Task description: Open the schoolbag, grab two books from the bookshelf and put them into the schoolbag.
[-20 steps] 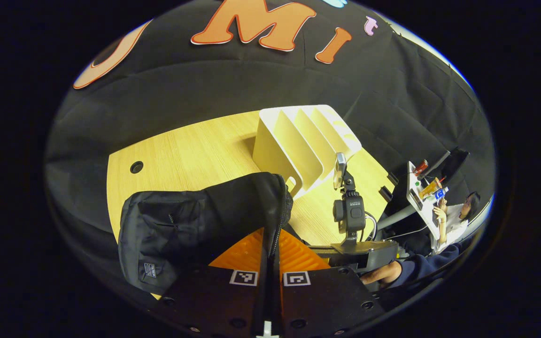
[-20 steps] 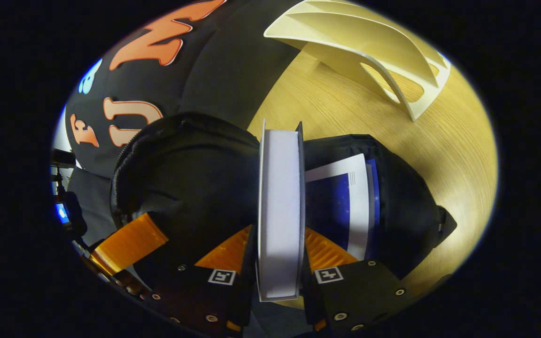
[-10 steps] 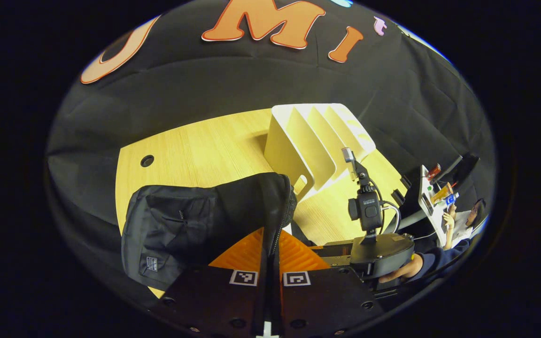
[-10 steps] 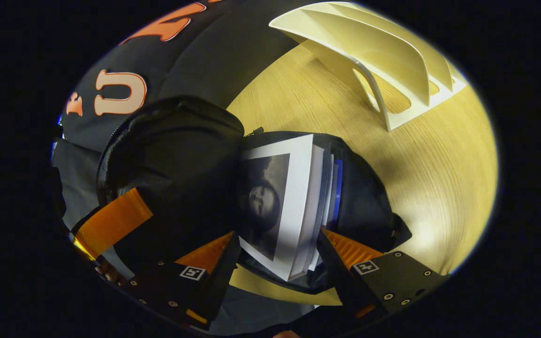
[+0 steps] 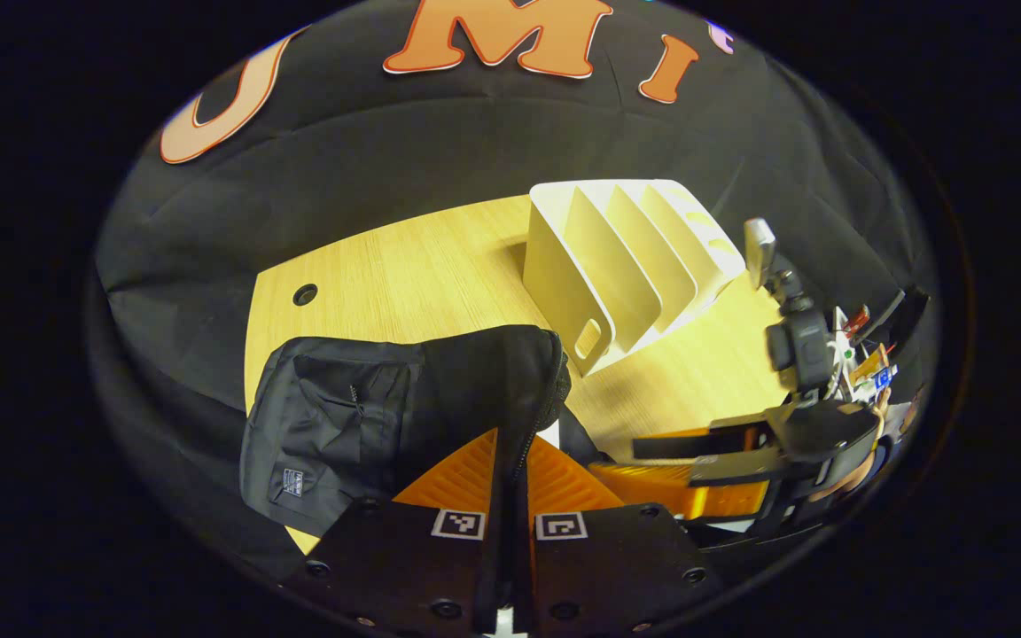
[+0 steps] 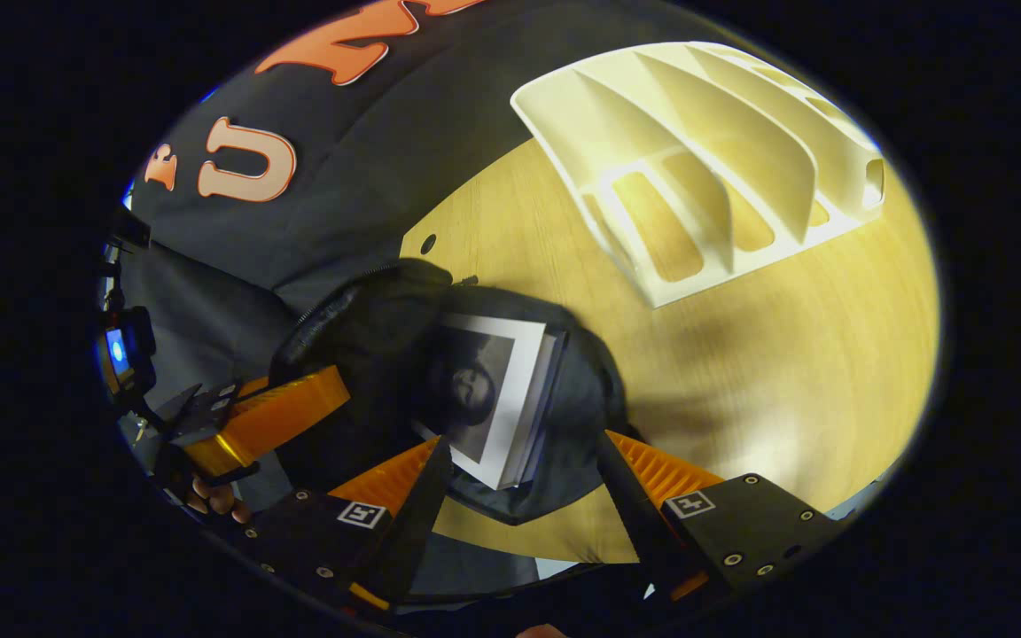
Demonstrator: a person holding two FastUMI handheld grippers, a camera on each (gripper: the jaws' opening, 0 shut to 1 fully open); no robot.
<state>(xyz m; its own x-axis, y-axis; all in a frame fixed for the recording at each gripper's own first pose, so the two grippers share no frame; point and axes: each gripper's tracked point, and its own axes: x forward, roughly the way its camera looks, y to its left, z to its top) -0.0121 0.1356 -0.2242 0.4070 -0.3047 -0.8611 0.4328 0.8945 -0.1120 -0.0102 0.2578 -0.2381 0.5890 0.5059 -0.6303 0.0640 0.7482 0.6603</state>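
Left gripper (image 5: 510,483) jaws pinched black fabric schoolbag (image 5: 360,416) flap; right gripper (image 6: 519,478) jaws wide, empty; white-edged book (image 6: 497,399) lay in bag mouth on wooden table (image 6: 785,372) — risk: flap slips, covers protruding book.

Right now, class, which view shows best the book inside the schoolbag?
The right gripper view: it looks into the open schoolbag at the book, cover and page edges. In the left gripper view the schoolbag's flap, pinched by the left tool, hides it.
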